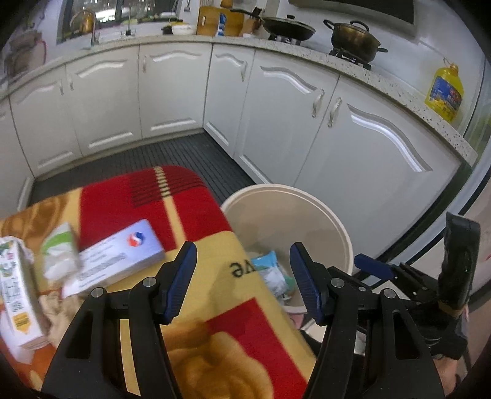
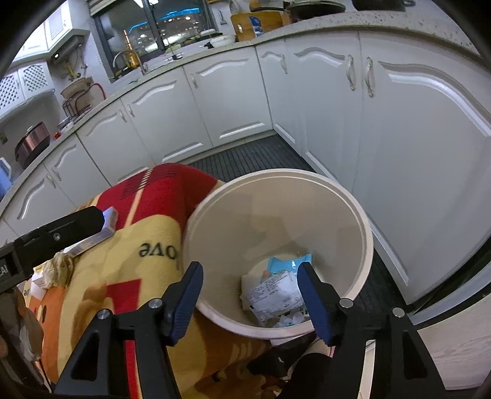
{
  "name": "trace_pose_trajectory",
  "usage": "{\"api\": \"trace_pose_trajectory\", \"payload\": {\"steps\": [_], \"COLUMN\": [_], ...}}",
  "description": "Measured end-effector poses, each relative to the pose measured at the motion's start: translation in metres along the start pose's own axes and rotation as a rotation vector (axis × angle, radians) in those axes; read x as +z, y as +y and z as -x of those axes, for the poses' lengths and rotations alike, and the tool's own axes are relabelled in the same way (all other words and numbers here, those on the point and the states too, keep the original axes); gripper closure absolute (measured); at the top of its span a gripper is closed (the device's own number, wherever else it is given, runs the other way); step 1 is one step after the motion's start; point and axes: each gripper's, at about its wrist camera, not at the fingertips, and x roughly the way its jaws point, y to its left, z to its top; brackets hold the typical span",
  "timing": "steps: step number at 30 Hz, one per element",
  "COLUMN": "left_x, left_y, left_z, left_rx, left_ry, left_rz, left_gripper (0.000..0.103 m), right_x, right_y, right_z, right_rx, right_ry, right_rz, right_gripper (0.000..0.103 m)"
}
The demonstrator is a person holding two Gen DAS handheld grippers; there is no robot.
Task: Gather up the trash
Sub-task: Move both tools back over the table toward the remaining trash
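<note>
My left gripper (image 1: 242, 250) hovers open and empty over the right edge of a table draped in a red and yellow blanket (image 1: 196, 196). To its left on the blanket lie a silver-blue flat box (image 1: 119, 257), a green and white packet (image 1: 59, 251), a tall white carton (image 1: 18, 291) and crumpled paper (image 1: 58, 304). A cream bin (image 1: 337, 221) stands beside the table with wrappers (image 1: 270, 270) at its bottom. My right gripper (image 2: 250, 268) is open above the bin (image 2: 276, 176), nothing between its pads. White and blue wrappers (image 2: 273, 291) lie inside.
White kitchen cabinets (image 2: 383, 129) wrap around behind and to the right of the bin, over a dark ribbed floor mat (image 1: 184, 156). On the counter stand a yellow oil bottle (image 1: 445, 92), a pot (image 1: 353, 38) and a wok (image 1: 288, 27).
</note>
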Motion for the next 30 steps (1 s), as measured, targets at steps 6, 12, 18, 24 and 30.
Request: {"api": "trace_pose_trajectory", "payload": {"steps": [6, 12, 18, 24, 30], "left_x": [-0.009, -0.021, -0.032, -0.041, -0.049], "left_y": [0.014, 0.032, 0.049, 0.063, 0.08], "left_z": [0.022, 0.048, 0.074, 0.092, 0.107], "left_rx": [0.048, 0.091, 0.134, 0.158, 0.162], "left_ry": [-0.037, -0.068, -0.095, -0.117, -0.127], "left_rz": [0.001, 0.029, 0.043, 0.065, 0.102], "left_gripper": [0.041, 0.041, 0.041, 0.041, 0.041], "right_x": [-0.001, -0.003, -0.008, -0.013, -0.016], "right_y": [0.021, 0.047, 0.076, 0.105, 0.126], "right_z": [0.009, 0.019, 0.026, 0.03, 0.034], "right_rx": [0.019, 0.045, 0.073, 0.094, 0.109], "right_ry": [-0.012, -0.023, -0.032, -0.032, -0.034], "right_rz": [0.017, 0.053, 0.094, 0.133, 0.166], "right_gripper": [0.037, 0.036, 0.034, 0.032, 0.031]}}
